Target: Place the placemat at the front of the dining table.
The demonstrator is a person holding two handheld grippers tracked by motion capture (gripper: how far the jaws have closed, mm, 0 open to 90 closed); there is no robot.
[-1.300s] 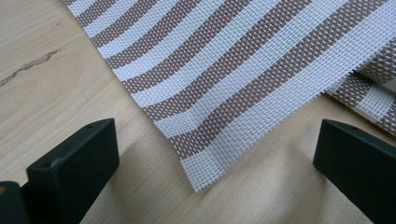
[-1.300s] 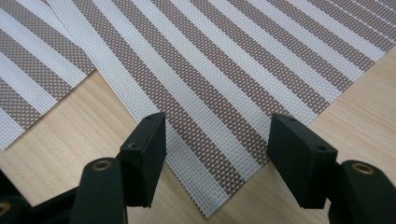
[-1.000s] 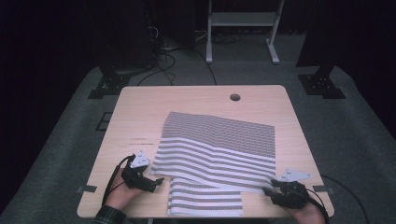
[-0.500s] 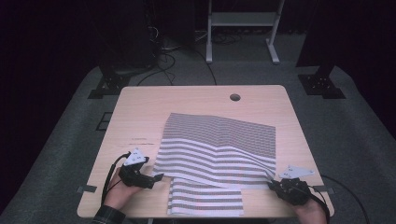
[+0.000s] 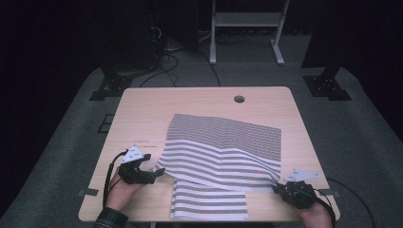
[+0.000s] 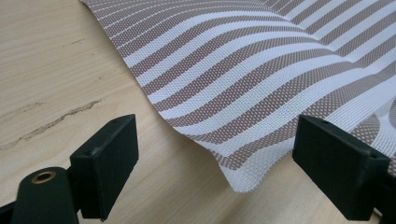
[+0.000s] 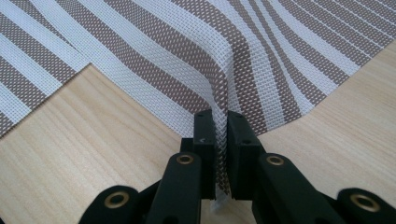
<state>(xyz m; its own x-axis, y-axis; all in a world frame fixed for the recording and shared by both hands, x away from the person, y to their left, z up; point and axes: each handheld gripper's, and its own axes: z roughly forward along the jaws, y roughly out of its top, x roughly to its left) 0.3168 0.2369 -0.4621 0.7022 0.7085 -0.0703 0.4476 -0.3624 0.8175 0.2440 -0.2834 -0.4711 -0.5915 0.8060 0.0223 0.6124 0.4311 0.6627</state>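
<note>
On the wooden table (image 5: 142,109) lies a striped mat (image 5: 223,147), partly over a second striped mat (image 5: 209,204) near the front edge. The right gripper (image 7: 219,135) pinches the top mat's near right corner tight. The left gripper (image 6: 215,154) is wide apart, closing a little around the left corner, not touching it.

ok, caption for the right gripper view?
Right gripper jaws pinched on a raised fold of striped placemat over wooden table.
</note>
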